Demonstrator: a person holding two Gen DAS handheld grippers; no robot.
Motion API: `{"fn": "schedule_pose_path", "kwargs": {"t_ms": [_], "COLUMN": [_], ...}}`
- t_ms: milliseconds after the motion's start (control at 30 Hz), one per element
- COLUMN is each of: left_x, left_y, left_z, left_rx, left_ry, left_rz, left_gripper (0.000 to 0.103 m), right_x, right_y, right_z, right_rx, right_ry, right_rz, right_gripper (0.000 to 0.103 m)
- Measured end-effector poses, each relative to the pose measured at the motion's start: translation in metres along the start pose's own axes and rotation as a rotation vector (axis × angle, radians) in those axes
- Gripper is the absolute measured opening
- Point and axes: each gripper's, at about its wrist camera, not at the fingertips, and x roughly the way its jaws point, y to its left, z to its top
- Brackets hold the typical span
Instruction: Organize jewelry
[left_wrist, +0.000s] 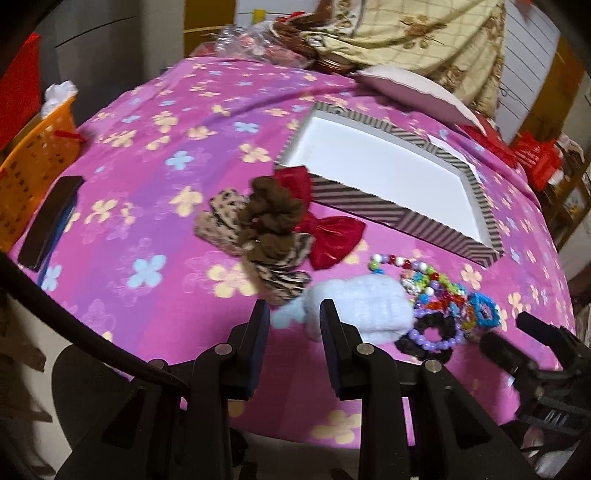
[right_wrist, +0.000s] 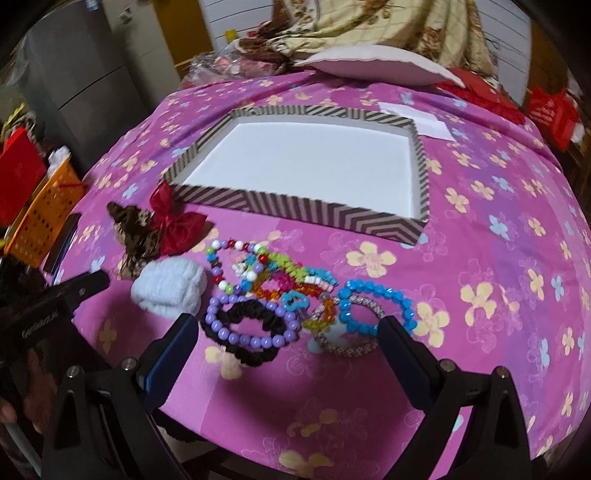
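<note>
A striped shallow box (right_wrist: 373, 221) with a white inside lies on the pink flowered cloth, and also shows in the left wrist view (left_wrist: 369, 212). In front of it lie a red bow (right_wrist: 177, 223), brown scrunchies (left_wrist: 273, 218), a pale blue fluffy scrunchie (right_wrist: 170, 286), a purple bead bracelet (right_wrist: 247, 321) over a black scrunchie (right_wrist: 255, 350), a blue bead bracelet (right_wrist: 376, 306) and a heap of coloured bead bracelets (right_wrist: 280, 277). My left gripper (left_wrist: 291, 314) is open and empty just before the pale blue scrunchie (left_wrist: 369, 306). My right gripper (right_wrist: 288, 326) is wide open and empty above the bracelets.
An orange basket (left_wrist: 33, 173) stands at the left edge of the cloth, a dark flat case (left_wrist: 48, 221) beside it. A pink pillow (right_wrist: 376, 62) and a patterned blanket (right_wrist: 369, 22) lie behind the box. Red bags (right_wrist: 550, 110) sit at the far right.
</note>
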Motion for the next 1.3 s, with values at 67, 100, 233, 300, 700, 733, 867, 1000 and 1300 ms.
{"fn": "schedule_pose_path", "kwargs": {"t_ms": [67,100,233,300,700,733,867,1000,1300], "left_x": [0.004,0.007,0.016,0.020,0.039,0.040,0.043,0.044,0.045], "left_y": [-0.004,-0.004,-0.006,-0.007,-0.018,-0.019,-0.023,-0.026,-0.027], "left_z": [0.001,0.001,0.003,0.004,0.008,0.008,0.007,0.006,0.006], "left_rx": [0.004,-0.002,-0.026,-0.031,-0.052,-0.050,-0.024,0.020,0.048], "left_ry": [0.016,0.024,0.056,0.067,0.107,0.105,0.088,0.065,0.058], "left_rz": [-0.012,-0.020,-0.047,-0.057,-0.090,-0.083,-0.067,-0.028,-0.020], "left_gripper": [0.049,0.049,0.049,0.049,0.055,0.055,0.055,0.042,0.039], "right_x": [0.002,0.003,0.013,0.016,0.018,0.019,0.022,0.027,0.044], "right_y": [0.003,0.004,0.005,0.005,-0.001,-0.002,-0.010,-0.018,-0.024], "right_z": [-0.005,-0.008,-0.018,-0.020,-0.017,-0.018,-0.019,-0.019,-0.016], "right_rx": [-0.030,-0.039,-0.050,-0.045,-0.049,-0.043,-0.001,0.051,0.153], "right_ry": [0.012,0.005,0.045,0.050,0.056,0.058,0.060,0.065,0.079], "right_rz": [0.008,0.017,0.064,0.076,0.073,0.078,0.105,0.147,0.247], "right_gripper": [0.094,0.089,0.076,0.075,0.074,0.073,0.062,0.053,0.039]}}
